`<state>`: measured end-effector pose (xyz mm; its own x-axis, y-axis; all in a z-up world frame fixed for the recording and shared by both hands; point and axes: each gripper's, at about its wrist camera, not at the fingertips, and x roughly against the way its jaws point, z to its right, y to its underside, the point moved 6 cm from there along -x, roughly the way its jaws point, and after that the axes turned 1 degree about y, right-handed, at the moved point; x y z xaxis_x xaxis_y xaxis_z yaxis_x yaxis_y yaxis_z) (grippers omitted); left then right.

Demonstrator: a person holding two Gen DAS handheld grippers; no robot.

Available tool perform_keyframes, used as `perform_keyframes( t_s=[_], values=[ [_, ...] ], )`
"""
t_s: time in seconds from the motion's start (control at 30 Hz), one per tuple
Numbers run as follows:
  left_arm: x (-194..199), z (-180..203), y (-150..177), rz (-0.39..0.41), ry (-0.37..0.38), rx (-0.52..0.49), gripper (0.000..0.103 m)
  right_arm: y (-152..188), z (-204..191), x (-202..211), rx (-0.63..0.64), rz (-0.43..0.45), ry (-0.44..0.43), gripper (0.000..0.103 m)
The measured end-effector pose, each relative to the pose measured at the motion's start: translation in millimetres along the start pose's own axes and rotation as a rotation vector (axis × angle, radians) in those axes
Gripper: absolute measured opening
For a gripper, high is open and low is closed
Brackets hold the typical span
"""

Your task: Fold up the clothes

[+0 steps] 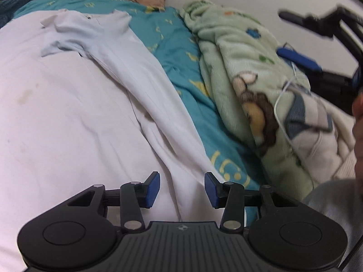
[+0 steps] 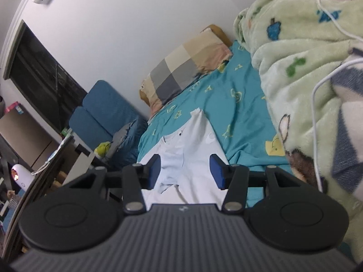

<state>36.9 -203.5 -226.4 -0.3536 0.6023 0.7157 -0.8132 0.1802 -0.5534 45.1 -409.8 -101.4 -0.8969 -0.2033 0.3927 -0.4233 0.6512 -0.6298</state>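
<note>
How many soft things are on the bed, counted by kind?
White shirt: 1
Checked pillow: 1
Green fleece blanket: 1
Teal bedsheet: 1
Total: 4

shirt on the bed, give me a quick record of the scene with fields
garment: pale blue shirt, spread flat, collar end far from the cameras
surface: teal bedsheet with yellow prints
beside it: green fleece blanket bunched along its right
head of bed: checked pillow
left claw: open, empty, above the shirt's near part
right claw: open, empty, above the shirt
fold state: one side laid over, not finished
</note>
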Motion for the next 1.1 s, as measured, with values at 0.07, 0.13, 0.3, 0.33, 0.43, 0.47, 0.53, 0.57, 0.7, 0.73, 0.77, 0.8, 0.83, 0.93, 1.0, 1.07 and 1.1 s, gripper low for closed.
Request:
perform_keyframes(
  t_s=[0.07, 0.13, 0.3, 0.33, 0.43, 0.47, 0.53, 0.57, 0.7, 0.73, 0.77, 0.8, 0.83, 0.93, 1.0, 1.07, 1.1],
  values=[
    [-6, 4, 4, -0.026, 0.01, -0.02, 0.04, 3, 1, -9, 0.0, -0.028, -0.004, 0.051],
    [-13, 9, 9, -0.052, 0.02, -0.039, 0.011, 6, 3, -17, 0.0, -0.058, -0.005, 0.051],
    [12, 15, -1, -0.014, 0.047, -0.056, 0.001, 3, 13, -19, -0.042, -0.069, -0.004, 0.051],
    [21, 9, -3, -0.016, 0.057, -0.019, 0.001, 3, 13, -18, -0.046, -0.068, -0.01, 0.051],
    [48, -10, -10, -0.021, 0.086, 0.093, 0.001, 5, 9, -20, -0.025, -0.079, -0.005, 0.051],
    [57, -17, -13, -0.023, 0.096, 0.13, 0.001, 7, 7, -23, -0.011, -0.091, -0.003, 0.051],
    [70, -33, -14, -0.033, 0.09, 0.201, 0.001, 12, 2, -28, 0.02, -0.119, 0.004, 0.051],
    [71, -44, -11, -0.046, 0.052, 0.217, 0.001, 16, -2, -32, 0.042, -0.136, 0.009, 0.051],
    [56, -82, 7, -0.132, -0.083, 0.274, 0.001, 31, -14, -47, 0.153, -0.202, 0.049, 0.051],
    [50, -88, 10, -0.155, -0.099, 0.291, 0.001, 34, -16, -50, 0.171, -0.215, 0.056, 0.051],
    [43, -94, 13, -0.177, -0.116, 0.309, 0.001, 37, -17, -53, 0.188, -0.228, 0.064, 0.051],
    [39, -96, 14, -0.188, -0.12, 0.314, 0.001, 40, -18, -55, 0.201, -0.239, 0.071, 0.051],
    [38, -96, 12, -0.19, -0.123, 0.304, 0.001, 42, -18, -57, 0.21, -0.248, 0.08, 0.051],
    [39, -94, 9, -0.188, -0.127, 0.273, 0.002, 48, -17, -63, 0.226, -0.273, 0.096, 0.051],
    [42, -93, 7, -0.179, -0.124, 0.26, 0.003, 50, -17, -65, 0.226, -0.285, 0.098, 0.051],
    [47, -93, 2, -0.161, -0.119, 0.252, 0.006, 50, -19, -65, 0.238, -0.283, 0.106, 0.051],
    [50, -92, 0, -0.152, -0.117, 0.248, 0.008, 49, -20, -63, 0.248, -0.274, 0.108, 0.051]
  ],
)
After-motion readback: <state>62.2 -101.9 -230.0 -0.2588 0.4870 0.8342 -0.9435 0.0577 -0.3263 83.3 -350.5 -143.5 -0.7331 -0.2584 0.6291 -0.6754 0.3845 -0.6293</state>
